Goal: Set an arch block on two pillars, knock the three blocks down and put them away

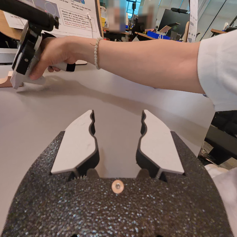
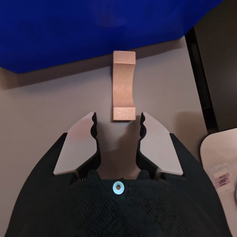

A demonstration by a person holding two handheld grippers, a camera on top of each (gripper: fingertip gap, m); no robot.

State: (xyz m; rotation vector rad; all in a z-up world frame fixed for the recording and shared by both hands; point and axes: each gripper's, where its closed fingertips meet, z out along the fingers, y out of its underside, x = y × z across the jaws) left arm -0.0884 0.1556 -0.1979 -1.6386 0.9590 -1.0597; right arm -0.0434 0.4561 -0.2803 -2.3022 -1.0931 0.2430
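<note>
1. Nearest the lens in the left wrist view is the left gripper (image 1: pixel 118 112). Its two fingers stand apart with nothing between them, low over the bare grey table (image 1: pixel 115 92). It seems simply parked out of the way.
2. At about 10 o'clock in that view, a person's hand (image 1: pixel 56 55) grips the handle of the right gripper (image 1: pixel 16 83), which tips down towards the table. The forearm reaches across from 3 o'clock, and a pale bead bracelet (image 1: pixel 96 52) sits on the wrist.
3. A tan wooden block (image 1: pixel 5 80) shows at the far left edge, at 9 o'clock, just beside the right gripper's tip.
4. At 12 o'clock stands a printed instruction sheet (image 1: pixel 77 16) on a board, propped upright, probably so that it can be read while working.
5. In the right wrist view the right gripper's fingers (image 2: pixel 77 141) are spread wide and hold nothing.
6. The wooden block has a curved hollow along one side. It lies flat at 12 o'clock, its near end just ahead of the fingertips and roughly in line with the gap between them.
7. Its far end sits near, perhaps against, a blue bin (image 2: pixel 89 32); I cannot tell which.
8. A pale rounded board (image 2: pixel 218 166) lies at 4 o'clock.
</note>
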